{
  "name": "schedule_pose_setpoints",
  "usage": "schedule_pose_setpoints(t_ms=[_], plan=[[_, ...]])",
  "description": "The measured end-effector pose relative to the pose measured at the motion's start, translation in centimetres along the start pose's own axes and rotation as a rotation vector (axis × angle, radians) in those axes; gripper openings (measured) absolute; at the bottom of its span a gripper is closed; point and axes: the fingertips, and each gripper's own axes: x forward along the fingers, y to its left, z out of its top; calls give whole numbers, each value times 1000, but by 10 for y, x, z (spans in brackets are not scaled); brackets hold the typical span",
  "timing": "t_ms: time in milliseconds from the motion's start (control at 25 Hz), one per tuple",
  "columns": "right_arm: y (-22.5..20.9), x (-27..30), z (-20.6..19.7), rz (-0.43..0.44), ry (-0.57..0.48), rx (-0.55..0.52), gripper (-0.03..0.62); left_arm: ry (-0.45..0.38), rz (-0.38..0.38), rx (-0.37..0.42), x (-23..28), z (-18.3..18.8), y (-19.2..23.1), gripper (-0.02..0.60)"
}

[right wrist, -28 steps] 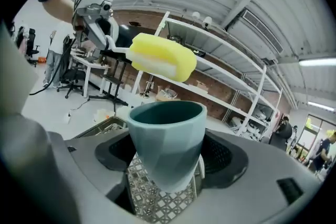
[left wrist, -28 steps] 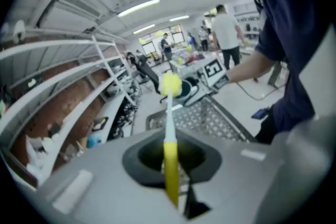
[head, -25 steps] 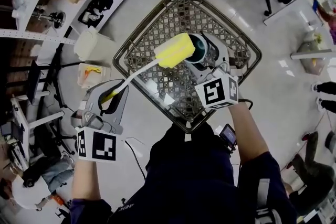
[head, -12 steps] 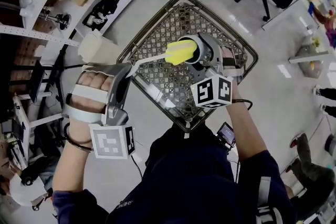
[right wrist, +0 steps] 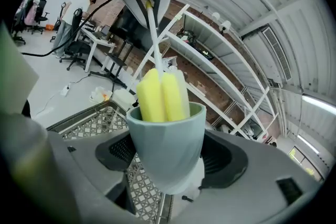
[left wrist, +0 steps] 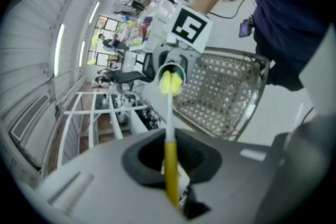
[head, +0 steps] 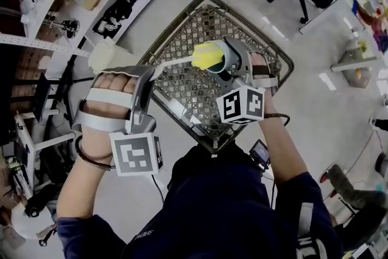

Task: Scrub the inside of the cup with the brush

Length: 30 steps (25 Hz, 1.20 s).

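My left gripper (left wrist: 171,186) is clamped on the brush (right wrist: 161,96) handle. My right gripper (right wrist: 169,161) grips the cup (right wrist: 167,136), the yellow brush head inside it.

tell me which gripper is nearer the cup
Right. The right gripper clamps the cup; the left gripper is apart from it, holding the handle end of the brush poked into it.

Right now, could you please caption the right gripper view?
The right gripper grips a pale green cup; the yellow brush head sits inside.
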Motion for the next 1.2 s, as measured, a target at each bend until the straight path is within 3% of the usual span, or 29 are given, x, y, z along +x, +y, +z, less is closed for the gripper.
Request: schedule_pose_setpoints(t_ms=[320, 520, 760, 880, 1040, 1200], plan=[[5, 8, -8, 28, 26, -8, 356, -70, -33, 20, -1, 19, -5, 29], [5, 9, -6, 31, 20, -5, 356, -41, -2, -9, 7, 10, 7, 29], [1, 13, 1, 22, 12, -12, 356, 3, -71, -27, 15, 0, -5, 29], [4, 16, -3, 36, 16, -7, 356, -14, -107, -25, 15, 4, -16, 31], [11, 18, -12, 58, 29, 11, 356, -59, -80, 0, 15, 16, -13, 29], [12, 18, -9, 60, 21, 14, 356, -47, -55, -20, 21, 12, -3, 31]])
